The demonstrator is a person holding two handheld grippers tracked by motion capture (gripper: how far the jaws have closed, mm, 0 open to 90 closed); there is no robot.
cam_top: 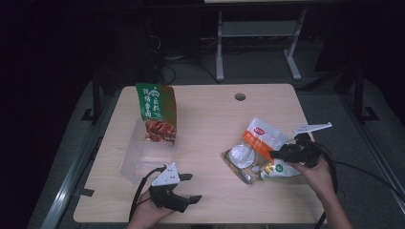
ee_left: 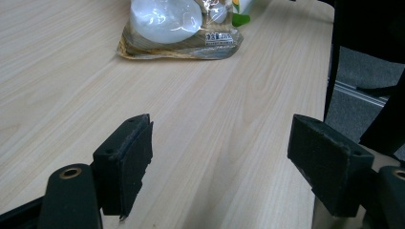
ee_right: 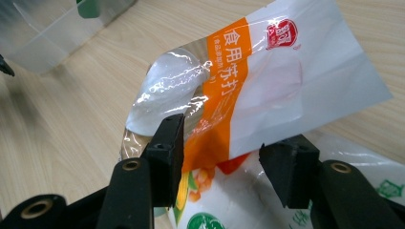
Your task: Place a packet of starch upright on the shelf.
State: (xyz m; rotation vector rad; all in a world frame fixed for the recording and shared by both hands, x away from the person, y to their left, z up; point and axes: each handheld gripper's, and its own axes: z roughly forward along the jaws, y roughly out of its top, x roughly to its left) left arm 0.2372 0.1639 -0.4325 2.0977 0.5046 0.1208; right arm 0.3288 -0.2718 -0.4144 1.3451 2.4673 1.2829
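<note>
A white and orange pouch (cam_top: 260, 136) (ee_right: 267, 81) lies on top of a small pile at the right of the table. Under it are a brown-edged bag with a clear window (cam_top: 241, 160) (ee_left: 176, 28) and a white bag with green print and corn pictures (cam_top: 282, 171) (ee_right: 224, 210). My right gripper (cam_top: 277, 155) (ee_right: 222, 157) is at the pile's right side, its jaws apart with the pouch's lower edge between them; the pads do not visibly press on it. My left gripper (cam_top: 191, 187) (ee_left: 219, 157) stands open above bare wood at the front left, holding nothing.
A clear plastic box (cam_top: 138, 160) (ee_right: 47, 33) sits at the left, with a green and red snack bag (cam_top: 156, 112) standing in its far end. A cable hole (cam_top: 240, 97) is near the table's far edge. Dark floor and desk legs lie beyond.
</note>
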